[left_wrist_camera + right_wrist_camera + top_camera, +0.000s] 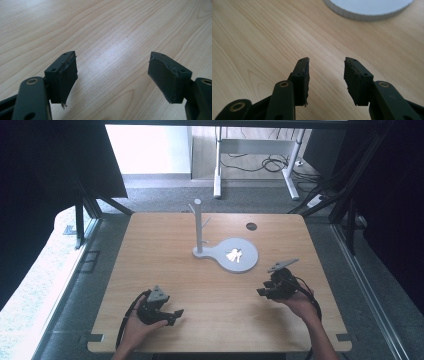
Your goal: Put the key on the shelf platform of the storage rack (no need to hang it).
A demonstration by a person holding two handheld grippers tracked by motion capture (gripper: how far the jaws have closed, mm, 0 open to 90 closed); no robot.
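Right gripper (264,289) sits over the table's (210,320) near-right part, jaws apart with a moderate gap and nothing between them; in the right gripper view the same gripper (326,72) shows bare wood between its pads. Left gripper (172,315) rests at the near-left, jaws spread wider, also empty; the left gripper view confirms this (112,72), with only wood grain ahead.

Work piece: a small pale set of keys (234,254) lying flat on the round grey tray (247,262) near the table centre. The tray joins the base of an upright stand (198,227) with short side pegs, which rises just left of it.

Key relation: the keys lie ahead of the right gripper and slightly to its left, across a strip of bare wood. The tray's rim (367,15) is at the top of the right gripper view, so that gripper already points roughly at it. The left gripper is well apart from the tray, further off on the diagonal. The right hand is judged the nearer one for a pick.

The keys' long axis cannot be told at this size; they look fanned out. Judgement: task not begun. The likely next step is a forward reach with the right gripper, lowered to the tray surface.
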